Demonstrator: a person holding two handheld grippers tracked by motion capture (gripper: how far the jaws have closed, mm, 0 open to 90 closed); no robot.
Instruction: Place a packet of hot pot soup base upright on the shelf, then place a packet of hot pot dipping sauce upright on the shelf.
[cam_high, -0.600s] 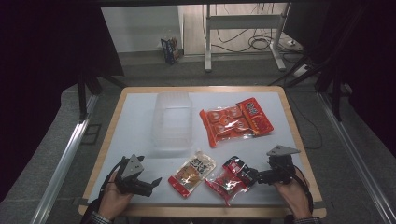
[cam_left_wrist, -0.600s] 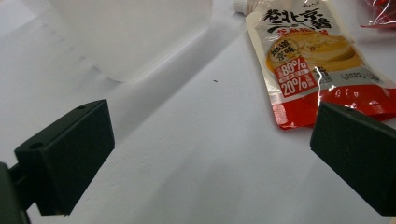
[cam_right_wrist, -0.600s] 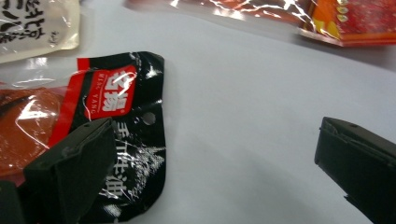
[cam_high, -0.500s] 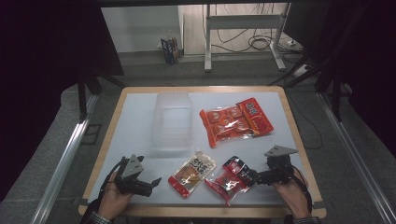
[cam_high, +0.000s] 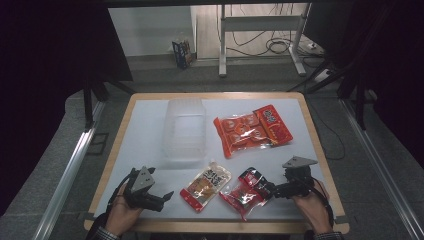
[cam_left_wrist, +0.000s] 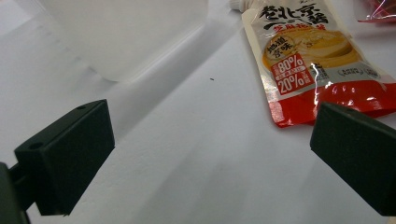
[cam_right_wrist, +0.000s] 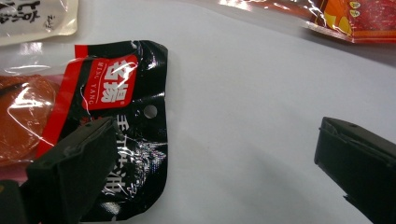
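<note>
Now wide open on the right: right gripper (cam_high: 271, 191) down at the near edge of the table (cam_high: 150, 130), one jaw lying over the black end of the dark pack (cam_right_wrist: 126, 116), the other well out on bare white. Holding nothing yet. Dark pack flat on the table, near right, just beside the pale pouch (cam_high: 206, 185). Could easily pinch only the slick film edge and lose it on the lift, or shove the pack sideways into the pouch on closing. Might also scrape the tabletop with that low jaw. Left gripper (cam_high: 160, 196) also agape and empty, aimed at the pouch's red end (cam_left_wrist: 327, 100). Clear tub (cam_high: 185, 130) and big red bag (cam_high: 252, 130) farther back, well clear.
</note>
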